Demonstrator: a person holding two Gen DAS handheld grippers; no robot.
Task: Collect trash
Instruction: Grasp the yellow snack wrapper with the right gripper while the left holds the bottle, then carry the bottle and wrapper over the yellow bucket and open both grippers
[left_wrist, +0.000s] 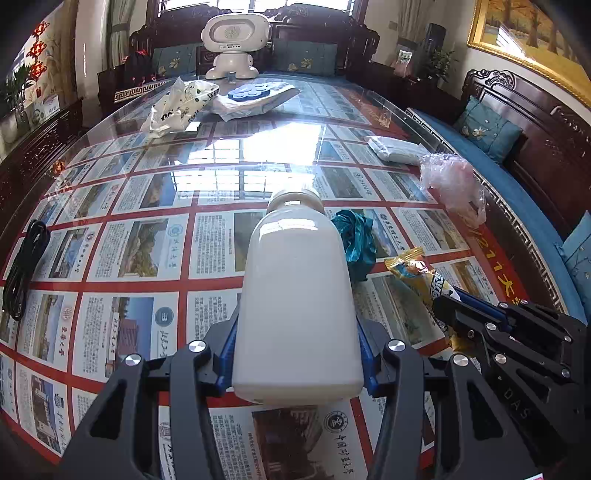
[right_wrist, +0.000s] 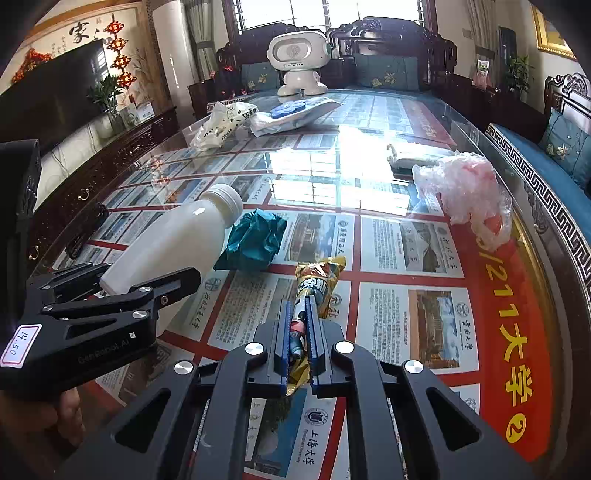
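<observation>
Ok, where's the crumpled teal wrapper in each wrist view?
Left wrist: teal wrapper right of centre, beside the white bottle held in the left tongs.
Right wrist: teal wrapper left of centre, past the bottle's cap.
Shared landmark: pink plastic bag at the table's right edge.

The left gripper (left_wrist: 297, 354) clamps the base of a white bottle (left_wrist: 295, 295), cap pointing toward the far edge of the glass-topped table (left_wrist: 147, 192). A teal wrapper (left_wrist: 356, 238) lies just right of the bottle. The right gripper (left_wrist: 452, 304) appears closed on a yellow snack wrapper (left_wrist: 413, 271), though its fingertips are partly hidden. A pink plastic bag (left_wrist: 452, 184) sits near the right edge.
</observation>
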